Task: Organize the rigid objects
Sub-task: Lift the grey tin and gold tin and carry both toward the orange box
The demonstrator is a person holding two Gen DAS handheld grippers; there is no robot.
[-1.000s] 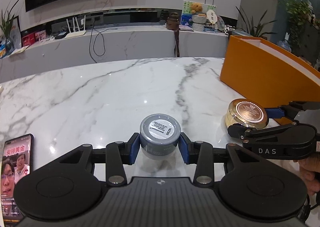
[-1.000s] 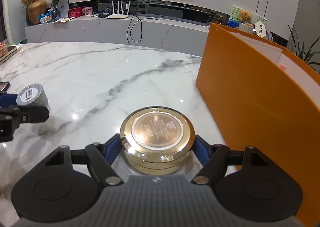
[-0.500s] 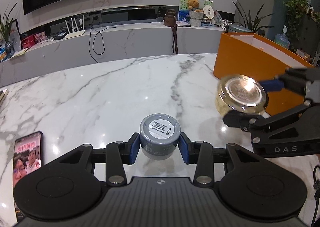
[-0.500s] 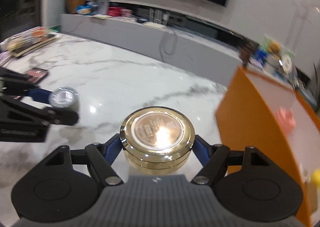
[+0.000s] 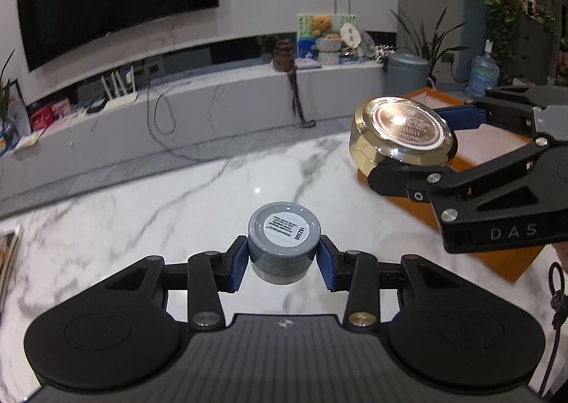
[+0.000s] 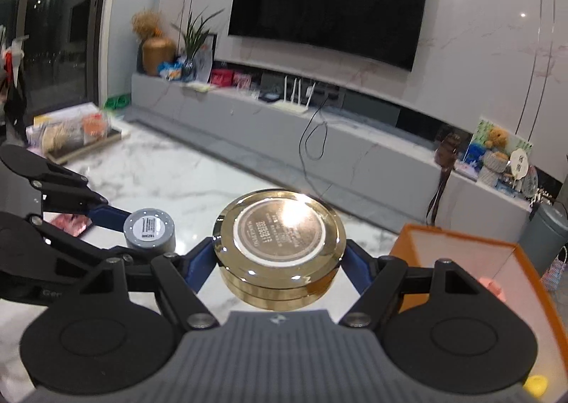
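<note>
Grey jar (image 5: 284, 243): small, squat, rigid cylinder with a flat lid bearing a white round label with fine print. I judged it light and stiff, its smooth side wall somewhat slippery, so the hold belongs low on the wall, across the widest part, not on the lid edge. My left gripper (image 5: 283, 263) was closed on it there, blue pads (image 5: 238, 263) pressed to opposite sides, jar upright and clear above the marble tabletop (image 5: 177, 211).

Gold tin (image 6: 278, 247): wider, flat, round, polished metal with a copper-toned disc in the lid and a seam round the side that suggests stacked sections. I judged it heavier than the jar, hard, glossy and prone to slip or rotate if clamped off-centre; a drop would likely dent it or mark the stone. My right gripper (image 6: 280, 266) had it clamped across the middle of the side wall, jaws standing fairly wide because of the tin's breadth. In the left wrist view the tin (image 5: 401, 135) sat tilted, held in the air near the open top of the orange box (image 5: 497, 151).

Box interior pale; a pink item (image 6: 491, 287) lay inside, identity unclear. I judged the box the likely destination for both pieces.
</note>
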